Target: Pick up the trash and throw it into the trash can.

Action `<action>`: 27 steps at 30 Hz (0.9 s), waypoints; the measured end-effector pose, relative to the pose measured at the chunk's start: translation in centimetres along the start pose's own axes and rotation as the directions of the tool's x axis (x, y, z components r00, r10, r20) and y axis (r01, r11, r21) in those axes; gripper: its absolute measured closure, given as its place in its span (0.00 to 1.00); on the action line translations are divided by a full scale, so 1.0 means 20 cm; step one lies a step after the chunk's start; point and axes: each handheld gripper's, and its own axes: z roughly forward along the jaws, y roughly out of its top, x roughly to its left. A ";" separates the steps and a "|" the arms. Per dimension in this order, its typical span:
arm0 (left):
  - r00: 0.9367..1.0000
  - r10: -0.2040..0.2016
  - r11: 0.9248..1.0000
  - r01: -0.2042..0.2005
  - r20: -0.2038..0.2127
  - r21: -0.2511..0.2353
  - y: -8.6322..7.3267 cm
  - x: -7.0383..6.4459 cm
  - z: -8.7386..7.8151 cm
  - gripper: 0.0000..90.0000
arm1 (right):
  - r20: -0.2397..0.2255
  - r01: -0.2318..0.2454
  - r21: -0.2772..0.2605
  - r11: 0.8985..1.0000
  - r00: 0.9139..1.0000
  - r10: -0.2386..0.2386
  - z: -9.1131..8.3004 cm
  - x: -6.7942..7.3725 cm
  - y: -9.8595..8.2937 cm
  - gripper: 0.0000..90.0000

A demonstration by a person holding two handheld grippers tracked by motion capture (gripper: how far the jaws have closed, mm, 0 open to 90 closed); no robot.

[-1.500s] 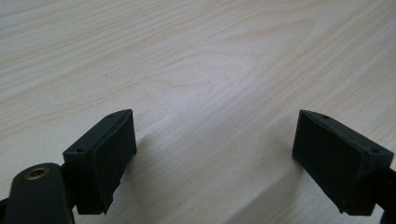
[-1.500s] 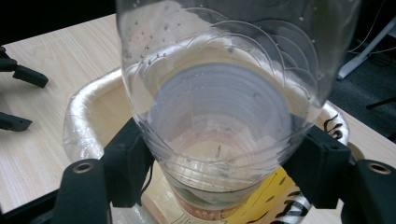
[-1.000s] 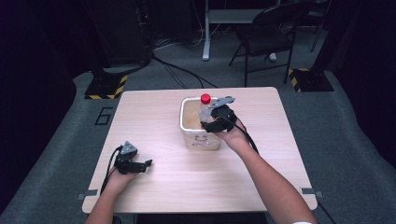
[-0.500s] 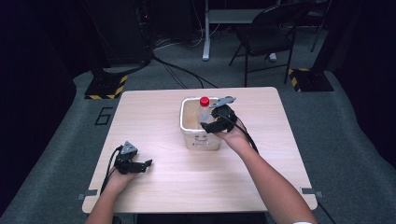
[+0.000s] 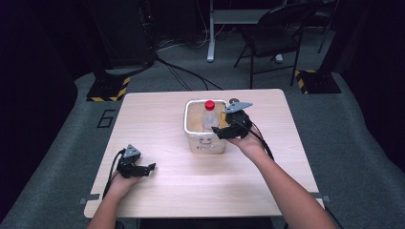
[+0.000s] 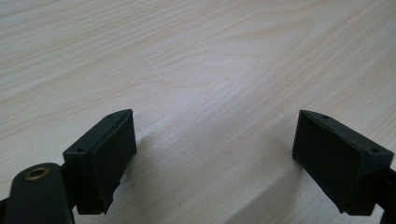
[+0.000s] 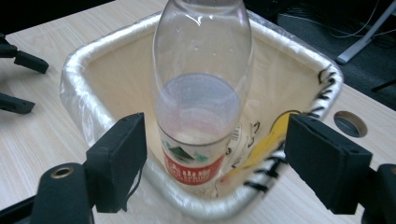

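A clear plastic bottle [image 5: 208, 119] with a red cap and a red label stands upright inside a white bin [image 5: 206, 144] lined with a plastic bag, at the table's middle. In the right gripper view the bottle [image 7: 203, 93] rises between my jaws, which stand wide apart and clear of it, above the bin's rim [image 7: 70, 81]. My right gripper [image 5: 220, 132] hovers open at the bin's right side. My left gripper [image 5: 150, 167] rests open on the front left of the table. Bare wood lies between the jaws of my left gripper [image 6: 215, 158].
A round cable hole [image 7: 350, 123] is set in the wooden table [image 5: 157, 114] just behind the bin. A chair [image 5: 272, 38], floor cables and a yellow-striped stand base [image 5: 107, 88] lie beyond the far edge. Bare wood stretches between the two grippers.
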 end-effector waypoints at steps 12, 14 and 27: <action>1.000 -0.001 1.000 0.001 -0.001 0.000 0.00 0.00 0.00 0.15 | 0.020 -0.023 -0.022 1.000 1.000 0.023 -0.14 -0.05 -0.11 0.23; 1.000 -0.001 1.000 0.001 -0.002 0.001 0.00 0.00 0.00 0.15 | 0.023 -0.021 -0.021 1.000 1.000 0.022 -0.15 -0.06 -0.12 0.23; 1.000 -0.002 1.000 0.002 -0.001 0.000 0.00 0.00 0.00 0.15 | 0.057 -0.044 -0.028 0.999 0.997 0.045 -0.27 -0.11 -0.29 0.24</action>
